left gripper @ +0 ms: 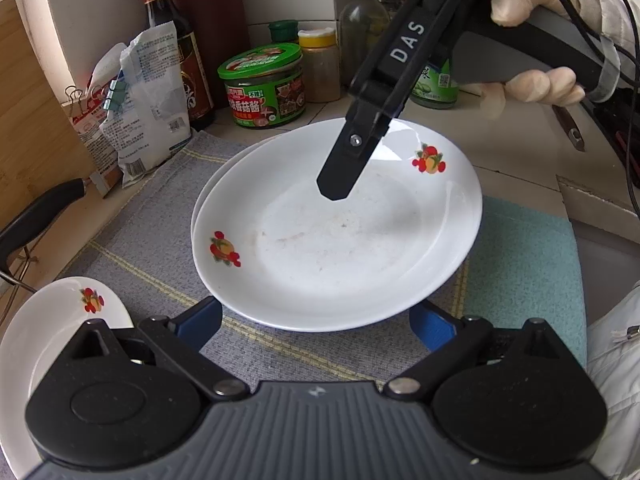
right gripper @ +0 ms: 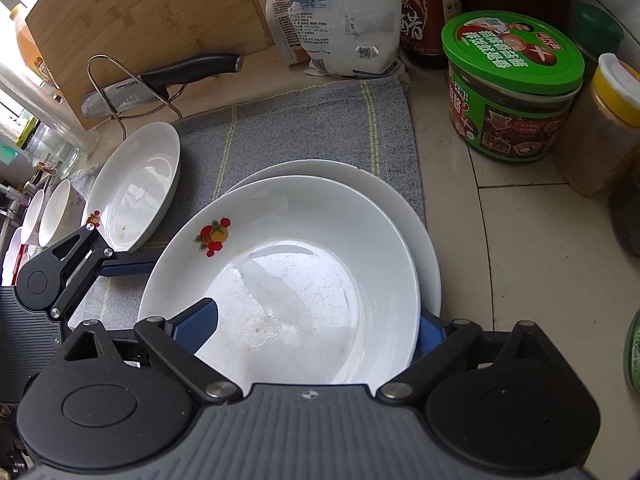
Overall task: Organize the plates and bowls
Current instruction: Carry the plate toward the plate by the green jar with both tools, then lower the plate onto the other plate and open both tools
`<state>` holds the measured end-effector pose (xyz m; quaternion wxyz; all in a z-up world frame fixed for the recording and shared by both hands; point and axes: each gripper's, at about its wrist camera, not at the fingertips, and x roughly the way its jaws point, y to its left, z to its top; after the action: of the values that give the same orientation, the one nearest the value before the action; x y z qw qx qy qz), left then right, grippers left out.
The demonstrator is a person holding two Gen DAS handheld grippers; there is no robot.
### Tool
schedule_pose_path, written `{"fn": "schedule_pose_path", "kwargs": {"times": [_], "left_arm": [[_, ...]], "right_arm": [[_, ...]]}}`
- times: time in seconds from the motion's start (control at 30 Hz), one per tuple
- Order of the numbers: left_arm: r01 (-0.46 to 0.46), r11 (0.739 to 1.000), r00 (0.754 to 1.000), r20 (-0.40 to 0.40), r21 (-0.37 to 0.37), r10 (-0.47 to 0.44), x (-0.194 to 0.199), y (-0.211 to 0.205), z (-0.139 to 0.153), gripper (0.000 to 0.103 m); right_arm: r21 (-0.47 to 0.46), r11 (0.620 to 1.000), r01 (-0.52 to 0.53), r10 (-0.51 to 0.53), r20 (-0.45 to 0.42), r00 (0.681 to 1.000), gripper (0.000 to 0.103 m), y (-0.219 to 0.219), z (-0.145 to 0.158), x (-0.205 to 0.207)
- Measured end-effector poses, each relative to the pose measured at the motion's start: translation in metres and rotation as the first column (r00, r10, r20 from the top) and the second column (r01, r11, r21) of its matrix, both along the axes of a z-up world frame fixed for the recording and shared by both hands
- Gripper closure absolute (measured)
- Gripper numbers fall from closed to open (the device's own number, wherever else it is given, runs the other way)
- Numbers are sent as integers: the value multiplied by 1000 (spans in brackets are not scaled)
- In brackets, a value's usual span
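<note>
Top plate [right gripper: 288, 264] lying nested on a second plate [right gripper: 416, 216], both sitting on the grey cloth [right gripper: 304, 128]. Right gripper [right gripper: 316, 326] hanging wide open astride the near rim, not pressing. Left gripper [left gripper: 316, 320] waiting open beside the stack. Another plate [right gripper: 132, 188] resting further left.

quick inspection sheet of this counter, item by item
surface: tiled counter, grey cloth under the plates, teal cloth beside it
job's things: top plate on a lower plate; third plate apart; bowls at the edge
clutter: green jar, yellow-lid jar, bottles, clipped bags, knife, board
grippers: right gripper open around the top plate's rim; left gripper open, plate edge between its fingers
cables: black cables by the gloved hand
surroundings: wall behind
</note>
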<state>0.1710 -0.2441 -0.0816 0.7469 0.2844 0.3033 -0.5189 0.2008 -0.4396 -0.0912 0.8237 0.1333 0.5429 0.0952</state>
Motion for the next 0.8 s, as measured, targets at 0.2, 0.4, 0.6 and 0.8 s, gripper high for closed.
{"fn": "schedule_pose_path", "kwargs": {"times": [0.2, 0.4, 0.6, 0.8], "left_arm": [[9, 1000, 1000, -2, 3, -9, 0, -1, -1, 4], [13, 1000, 1000, -4, -3, -13, 0, 0, 0, 4], [15, 1000, 1000, 3, -7, -15, -4, 5, 0, 4], [10, 1000, 1000, 7, -13, -10, -6, 10, 2, 4]], "right_arm": [[1, 1000, 12, -12, 6, 1000, 3, -3, 3, -5], [-16, 1000, 20, -20, 11, 1000, 3, -2, 7, -9], [-43, 999, 21, -20, 15, 1000, 3, 1, 9, -11], [-77, 997, 24, -23, 17, 1000, 3, 5, 9, -16]]}}
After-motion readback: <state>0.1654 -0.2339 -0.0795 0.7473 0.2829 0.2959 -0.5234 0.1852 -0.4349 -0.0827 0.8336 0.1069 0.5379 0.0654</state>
